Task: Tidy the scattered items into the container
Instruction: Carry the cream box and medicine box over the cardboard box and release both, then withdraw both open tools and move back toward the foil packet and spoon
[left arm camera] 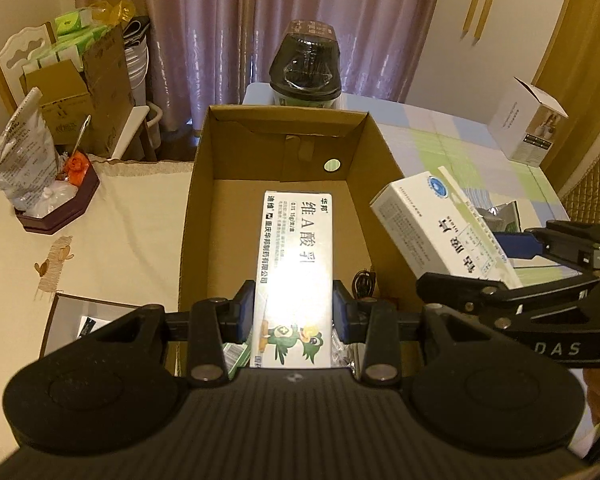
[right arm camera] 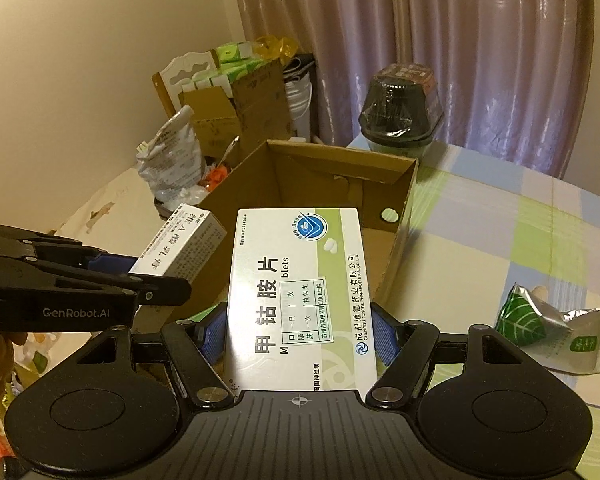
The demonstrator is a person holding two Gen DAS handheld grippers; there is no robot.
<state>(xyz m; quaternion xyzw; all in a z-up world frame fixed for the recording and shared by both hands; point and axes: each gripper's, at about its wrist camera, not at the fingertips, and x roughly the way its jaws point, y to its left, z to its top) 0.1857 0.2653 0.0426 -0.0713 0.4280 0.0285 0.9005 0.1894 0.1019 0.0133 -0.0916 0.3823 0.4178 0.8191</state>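
Carrying cartons over cardboard box (left arm camera: 204, 200): left gripper (left arm camera: 293, 312) jaws pinching ointment carton (left arm camera: 296, 264), right gripper (right arm camera: 299, 334) jaws pinching tablet carton (right arm camera: 300, 300); crowded approach risks cartons colliding, snagging box rim.

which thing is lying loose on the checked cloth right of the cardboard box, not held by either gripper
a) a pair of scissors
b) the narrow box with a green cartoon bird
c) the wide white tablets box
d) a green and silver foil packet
d: the green and silver foil packet lies alone on the checked cloth beside the cardboard box, while each gripper holds a carton.
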